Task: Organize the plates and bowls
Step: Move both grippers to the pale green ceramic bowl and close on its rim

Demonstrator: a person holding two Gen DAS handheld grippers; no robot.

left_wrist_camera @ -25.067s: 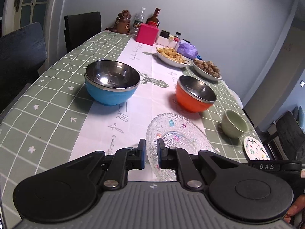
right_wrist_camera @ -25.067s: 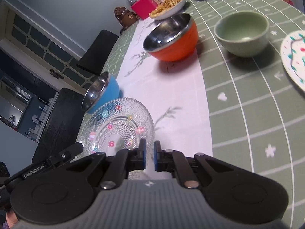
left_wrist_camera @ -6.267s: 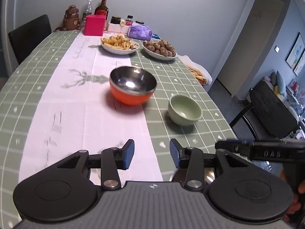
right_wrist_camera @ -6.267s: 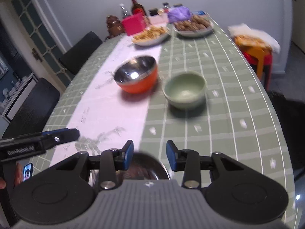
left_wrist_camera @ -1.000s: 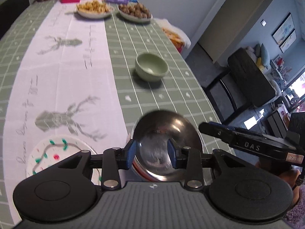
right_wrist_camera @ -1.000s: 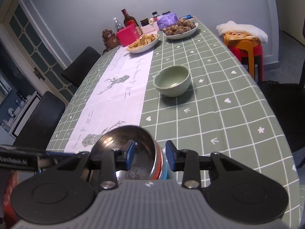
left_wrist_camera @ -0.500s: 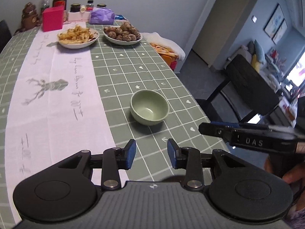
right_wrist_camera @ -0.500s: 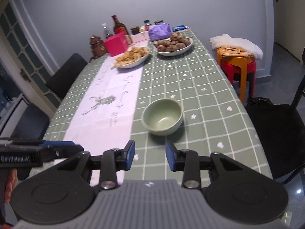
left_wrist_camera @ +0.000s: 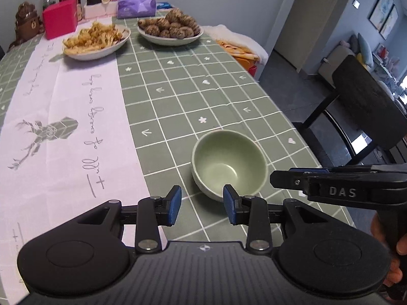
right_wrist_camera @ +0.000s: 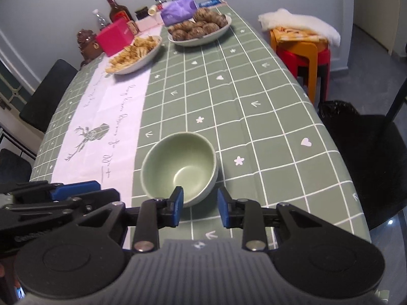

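Note:
A pale green bowl stands empty and upright on the green checked tablecloth, near the table's right edge. My left gripper hovers open at the bowl's near rim, and its right fingertip overlaps that rim. My right gripper is at the near rim of the same bowl. Its jaws are closing, with part of the rim in the gap, and the pads do not press on it. Each gripper shows in the other's view: the right gripper beside the bowl, the left gripper at the lower left.
Far down the table stand a plate of fries, a plate of brown balls, a pink box, bottles and a purple pack. A white runner lies left of the bowl. A black chair and stacked stools stand to the right.
Both grippers have moved forward along the table; the stacked metal bowls and painted plate have left the view. The green bowl is now close at the fingertips. The right jaws have narrowed slightly.

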